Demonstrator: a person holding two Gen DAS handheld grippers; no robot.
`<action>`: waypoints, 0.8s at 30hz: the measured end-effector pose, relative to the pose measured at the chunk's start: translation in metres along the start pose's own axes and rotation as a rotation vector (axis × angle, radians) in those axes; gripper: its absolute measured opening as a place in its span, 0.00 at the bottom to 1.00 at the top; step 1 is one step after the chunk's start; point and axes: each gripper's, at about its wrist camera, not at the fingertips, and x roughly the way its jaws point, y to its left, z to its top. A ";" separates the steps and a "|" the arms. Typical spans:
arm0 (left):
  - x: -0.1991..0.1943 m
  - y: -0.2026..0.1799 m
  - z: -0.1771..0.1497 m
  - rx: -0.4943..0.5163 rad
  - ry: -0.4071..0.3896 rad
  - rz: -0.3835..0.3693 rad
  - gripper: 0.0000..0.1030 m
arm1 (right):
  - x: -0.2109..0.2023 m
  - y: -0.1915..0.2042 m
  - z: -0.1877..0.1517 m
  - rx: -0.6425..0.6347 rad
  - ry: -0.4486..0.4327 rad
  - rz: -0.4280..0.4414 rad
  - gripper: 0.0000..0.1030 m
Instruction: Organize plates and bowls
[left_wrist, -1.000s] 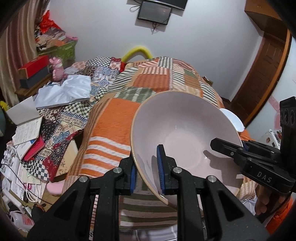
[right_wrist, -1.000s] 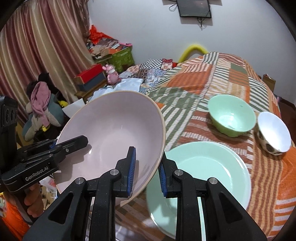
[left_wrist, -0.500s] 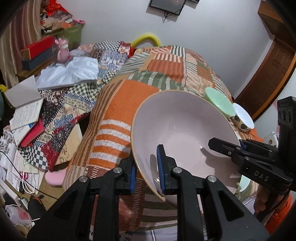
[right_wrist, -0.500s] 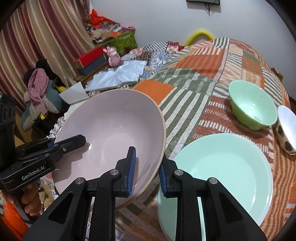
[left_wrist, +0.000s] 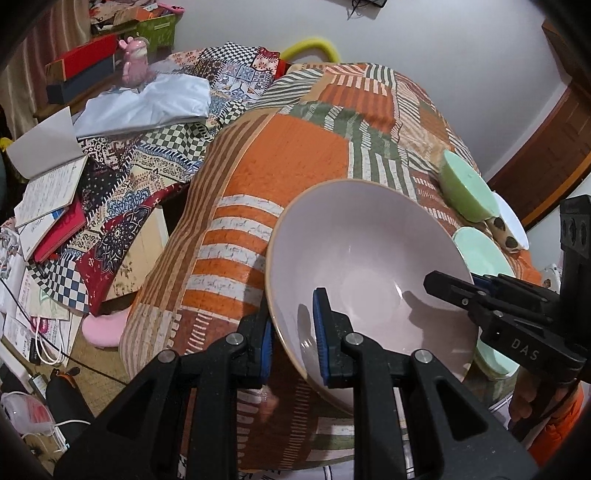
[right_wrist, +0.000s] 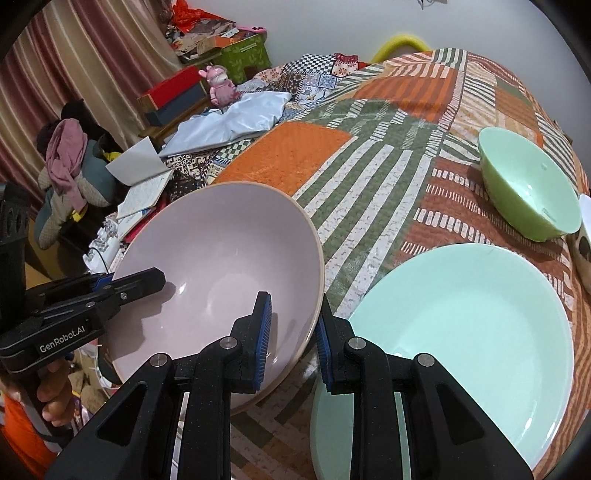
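Pink bowl pinched at opposite rims by left claw and right claw, beside mint plate.

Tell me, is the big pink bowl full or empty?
Empty. The pink bowl shows only its bare, shiny inside in both wrist views, nothing in it.
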 end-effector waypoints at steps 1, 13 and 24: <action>0.000 -0.001 0.000 0.004 -0.001 0.003 0.19 | 0.001 0.000 0.001 -0.002 0.002 0.000 0.20; -0.020 -0.008 0.008 0.046 -0.066 0.079 0.19 | -0.011 -0.003 0.001 -0.015 -0.026 0.010 0.21; -0.052 -0.040 0.020 0.115 -0.151 0.125 0.30 | -0.057 -0.029 0.004 0.014 -0.138 -0.021 0.21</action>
